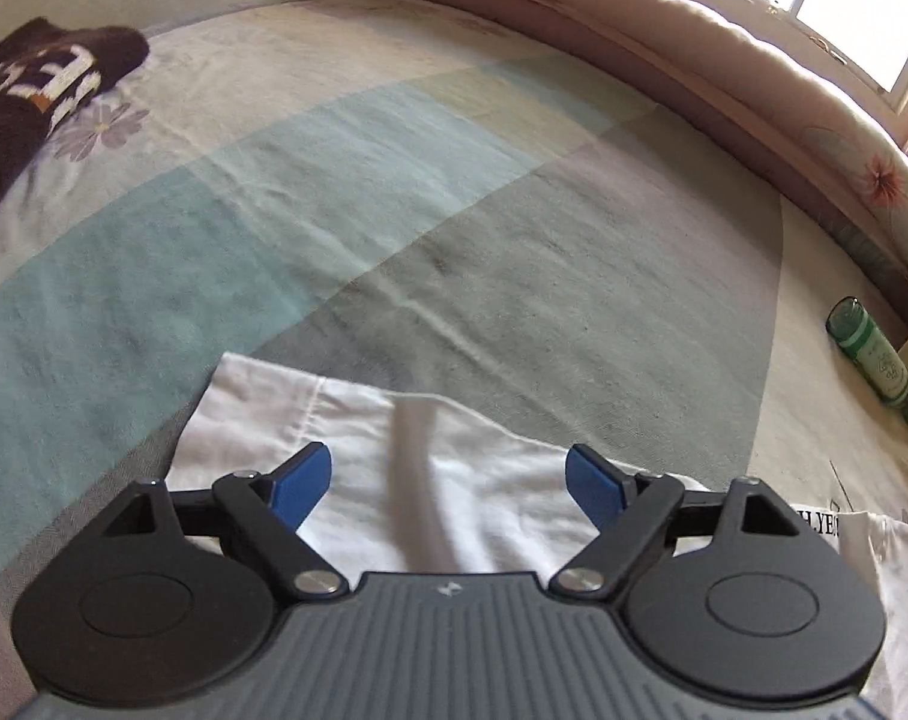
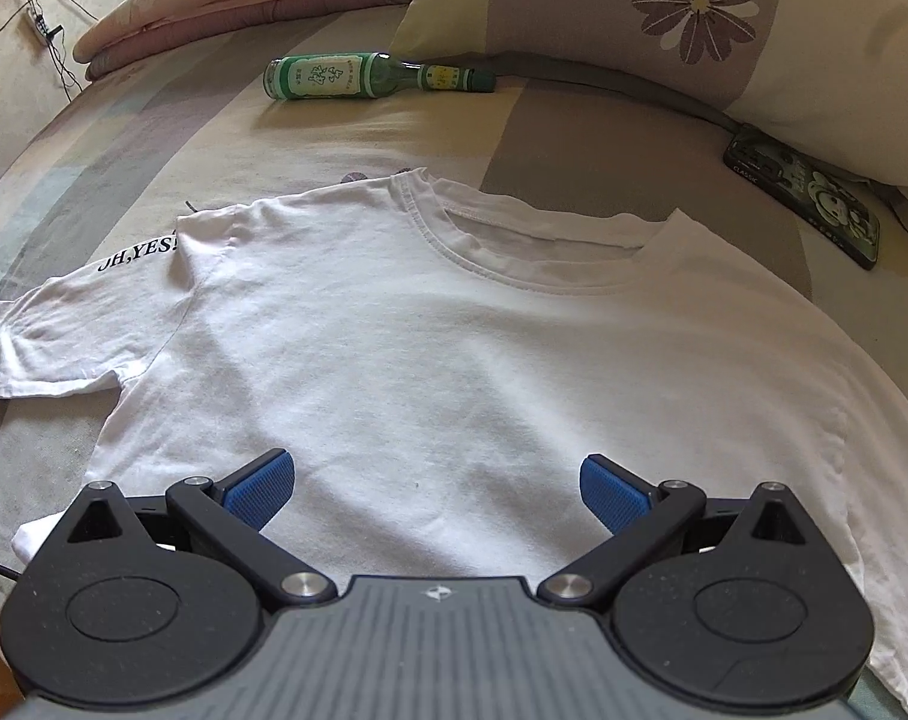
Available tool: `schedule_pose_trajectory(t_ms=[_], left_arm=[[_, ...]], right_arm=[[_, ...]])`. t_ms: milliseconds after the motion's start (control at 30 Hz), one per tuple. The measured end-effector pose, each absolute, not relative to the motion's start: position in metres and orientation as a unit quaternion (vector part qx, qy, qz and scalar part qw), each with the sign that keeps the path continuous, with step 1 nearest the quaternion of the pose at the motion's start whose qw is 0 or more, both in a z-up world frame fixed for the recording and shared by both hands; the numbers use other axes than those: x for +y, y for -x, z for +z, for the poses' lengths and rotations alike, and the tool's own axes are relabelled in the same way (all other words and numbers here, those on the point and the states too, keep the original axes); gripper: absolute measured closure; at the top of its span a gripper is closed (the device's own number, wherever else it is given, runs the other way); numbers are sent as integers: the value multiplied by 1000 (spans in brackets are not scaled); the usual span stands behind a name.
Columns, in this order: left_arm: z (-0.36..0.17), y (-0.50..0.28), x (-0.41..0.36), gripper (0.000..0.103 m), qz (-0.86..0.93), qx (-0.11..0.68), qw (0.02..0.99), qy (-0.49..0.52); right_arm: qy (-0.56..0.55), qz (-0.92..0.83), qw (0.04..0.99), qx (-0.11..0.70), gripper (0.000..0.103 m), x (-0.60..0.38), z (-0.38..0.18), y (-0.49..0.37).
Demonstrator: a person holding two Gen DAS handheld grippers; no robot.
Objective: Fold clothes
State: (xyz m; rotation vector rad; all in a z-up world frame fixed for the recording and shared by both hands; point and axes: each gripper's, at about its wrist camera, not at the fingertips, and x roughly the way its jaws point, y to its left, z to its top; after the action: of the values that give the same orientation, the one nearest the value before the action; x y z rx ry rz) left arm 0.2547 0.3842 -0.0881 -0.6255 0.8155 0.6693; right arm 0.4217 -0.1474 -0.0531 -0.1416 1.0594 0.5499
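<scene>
Patchwork bedspread (image 2: 333, 138) under flat white T-shirt (image 2: 423, 330)

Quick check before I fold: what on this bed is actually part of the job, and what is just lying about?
Part of the job:
- white T-shirt, spread flat
- left hand-held gripper, open over its sleeve
- right hand-held gripper, open over its body
- possibly the dark garment at the far edge

Lying about:
- green bottle, on its side
- phone by the pillow
- rolled quilt

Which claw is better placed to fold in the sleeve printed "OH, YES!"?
Left, probably. The left claw hangs open right over that sleeve. The right claw, also open, hovers above the T-shirt body, away from it.
</scene>
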Motion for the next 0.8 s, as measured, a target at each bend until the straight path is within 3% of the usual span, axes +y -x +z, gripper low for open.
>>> schedule_pose_trajectory(t_ms=[200, 400, 500, 667, 800], left_arm=[[-97, -236, 393, 26, 307, 387, 818, 296], [-81, -239, 388, 25, 337, 414, 801, 269], [-74, -256, 381, 18, 319, 405, 827, 226], [-99, -275, 400, 16, 365, 438, 796, 203], [-86, -278, 402, 19, 405, 426, 783, 203]], right_arm=[[81, 271, 821, 496, 0, -142, -54, -420], [77, 264, 823, 496, 0, -152, -51, -422], [75, 262, 824, 497, 0, -154, -52, -421], [77, 266, 823, 496, 0, -153, -53, -417], [84, 273, 824, 490, 0, -153, -49, -412]])
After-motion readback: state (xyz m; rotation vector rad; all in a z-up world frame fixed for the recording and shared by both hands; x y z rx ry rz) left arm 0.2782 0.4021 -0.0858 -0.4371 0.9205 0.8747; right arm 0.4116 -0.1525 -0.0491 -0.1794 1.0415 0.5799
